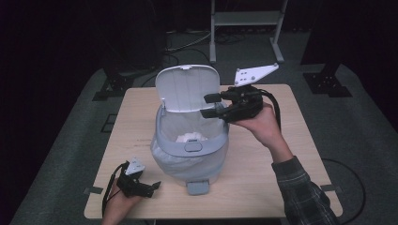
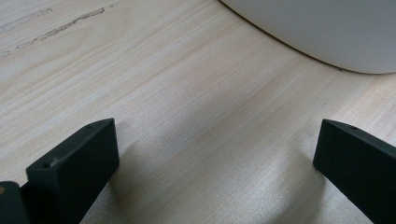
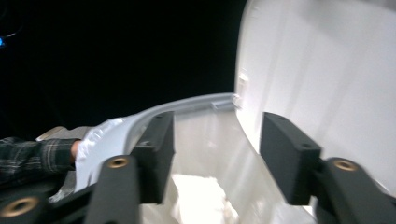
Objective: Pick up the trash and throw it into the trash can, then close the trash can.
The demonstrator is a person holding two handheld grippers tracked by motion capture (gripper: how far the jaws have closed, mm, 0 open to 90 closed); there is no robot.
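Note:
A pale grey pedal bin (image 1: 190, 161) lined with a white bag stands mid-table, its lid (image 1: 185, 89) tipped up and back. Something white and crumpled (image 1: 190, 137) lies inside. My right gripper (image 1: 211, 105) hovers level at the lid's right edge, above the grey rim (image 1: 192, 146), jaws apart. In the right gripper view the gripper (image 3: 217, 144) frames the bag's inside, with the lid (image 3: 327, 70) just beyond its right jaw and the rim (image 3: 187, 105) behind the left; nothing is pinched. My left gripper (image 1: 157, 186) rests on the table by the bin's foot, open (image 2: 217, 158) over bare wood.
The wooden table (image 1: 267, 173) has free room right of the bin and along its front edge. The bin's pedal (image 1: 197, 187) juts toward me. The bin's wall (image 2: 327, 32) curves just ahead of the left gripper. A metal stand (image 1: 244, 21) sits on the dark floor behind.

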